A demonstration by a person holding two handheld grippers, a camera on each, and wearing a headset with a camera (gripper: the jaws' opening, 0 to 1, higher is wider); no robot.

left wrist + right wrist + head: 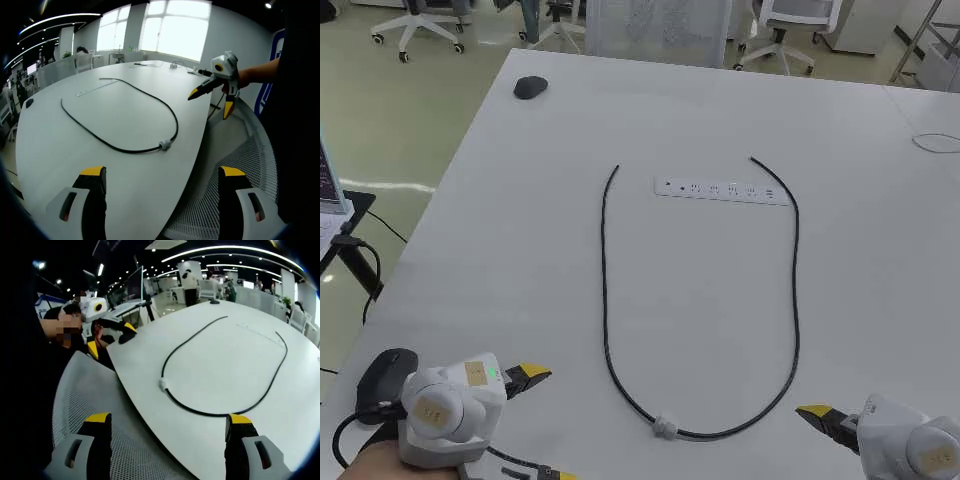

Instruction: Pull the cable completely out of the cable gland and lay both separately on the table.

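Our worktop (710, 290) bears the looped cable (604, 300), cable gland (664, 427) nearest. We hold the left hand-held gripper (161, 172) and right hand-held gripper (167, 417) released, flanking it for opposed pulls.

A large white table (720, 300) with a rounded near edge stands in an open-plan office on a pale, glossy floor (390, 130). Past the table's far edge are white swivel chairs (417, 25) on castors and a mesh-backed chair (660, 30), and a white mesh seat (85, 390) sits close against its near edge. Beyond one end of the table bright windows (172, 27) span a white wall, and above the table long strip lights (235, 249) curve across a dark ceiling.
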